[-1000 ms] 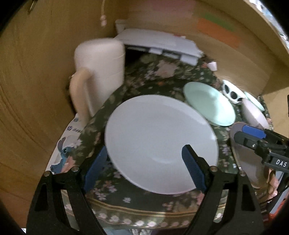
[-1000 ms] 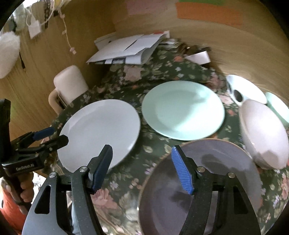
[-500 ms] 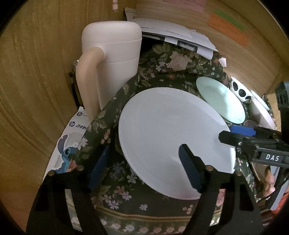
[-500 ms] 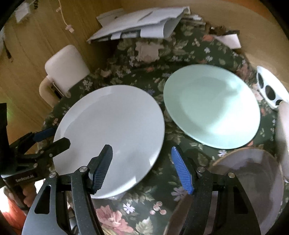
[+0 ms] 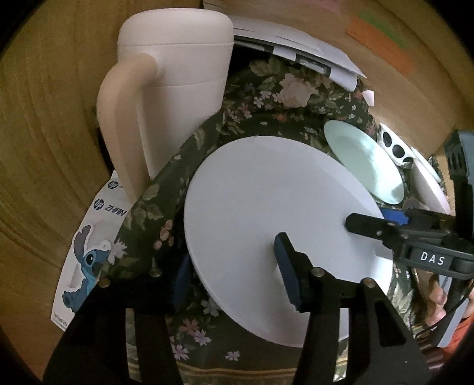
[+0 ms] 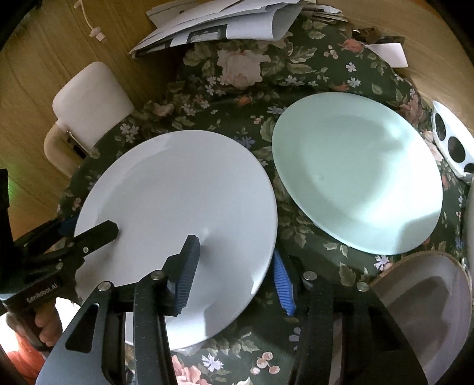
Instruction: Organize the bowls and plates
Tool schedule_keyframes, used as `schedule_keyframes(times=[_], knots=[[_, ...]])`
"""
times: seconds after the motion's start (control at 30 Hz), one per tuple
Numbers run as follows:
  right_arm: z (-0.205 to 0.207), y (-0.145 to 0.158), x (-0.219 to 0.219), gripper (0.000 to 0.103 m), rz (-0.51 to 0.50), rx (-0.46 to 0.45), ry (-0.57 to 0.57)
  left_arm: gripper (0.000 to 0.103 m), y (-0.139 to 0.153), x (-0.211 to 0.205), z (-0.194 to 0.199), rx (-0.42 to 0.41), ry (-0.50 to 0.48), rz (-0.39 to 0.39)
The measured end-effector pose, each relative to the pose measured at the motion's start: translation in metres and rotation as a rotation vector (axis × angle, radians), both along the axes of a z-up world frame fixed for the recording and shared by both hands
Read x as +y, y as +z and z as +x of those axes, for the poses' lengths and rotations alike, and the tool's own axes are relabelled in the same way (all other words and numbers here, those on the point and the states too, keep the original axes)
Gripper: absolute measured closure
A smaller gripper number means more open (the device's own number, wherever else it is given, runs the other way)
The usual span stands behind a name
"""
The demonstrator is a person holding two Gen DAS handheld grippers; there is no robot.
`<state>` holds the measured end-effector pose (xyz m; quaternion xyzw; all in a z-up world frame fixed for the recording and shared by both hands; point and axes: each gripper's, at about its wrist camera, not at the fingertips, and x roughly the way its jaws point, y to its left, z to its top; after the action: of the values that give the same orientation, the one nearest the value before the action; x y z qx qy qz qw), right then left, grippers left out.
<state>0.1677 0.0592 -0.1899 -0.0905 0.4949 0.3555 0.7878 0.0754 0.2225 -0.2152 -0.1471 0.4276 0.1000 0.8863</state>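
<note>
Two grippers at opposite edges of one white plate (image 6: 177, 207) on the floral tablecloth (image 6: 246, 97). Left gripper (image 5: 234, 275) astride the near-left rim, one finger over the plate, the other below the edge, jaws closing at a middling gap, pads not yet pressing. Right gripper (image 6: 234, 275) likewise astride the near-right rim, jaws closing, no firm pinch visible. Just beyond, apart from the white one: mint-green plate (image 6: 358, 174). Near right: greyish bowl (image 6: 423, 308). Further left: cream jug (image 5: 177, 88) with handle. Farthest: loose papers (image 6: 225, 23) by the wooden wall.
</note>
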Motion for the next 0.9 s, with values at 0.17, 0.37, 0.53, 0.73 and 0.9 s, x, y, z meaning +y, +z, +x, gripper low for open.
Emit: schedule_keyframes(times=[0.17, 0.37, 0.53, 0.73, 0.9], knots=[[0.001, 0.000, -0.001, 0.063, 0.011, -0.002, -0.010, 0.050, 0.001, 0.002, -0.001, 0.001, -0.003, -0.011], [-0.004, 0.004, -0.008, 0.068, 0.031, -0.020, -0.004, 0.050, 0.006, -0.001, -0.007, -0.018, -0.003, 0.006], [-0.009, 0.008, -0.015, 0.069, 0.053, -0.038, -0.006, 0.050, 0.009, -0.005, -0.011, -0.023, -0.001, 0.018], [-0.016, 0.013, -0.027, 0.070, 0.075, -0.055, -0.010, 0.050, 0.019, -0.010, -0.013, -0.034, -0.003, 0.014], [-0.022, 0.022, -0.040, 0.070, 0.094, -0.081, -0.026, 0.050, 0.029, -0.021, -0.015, -0.056, -0.020, 0.035]])
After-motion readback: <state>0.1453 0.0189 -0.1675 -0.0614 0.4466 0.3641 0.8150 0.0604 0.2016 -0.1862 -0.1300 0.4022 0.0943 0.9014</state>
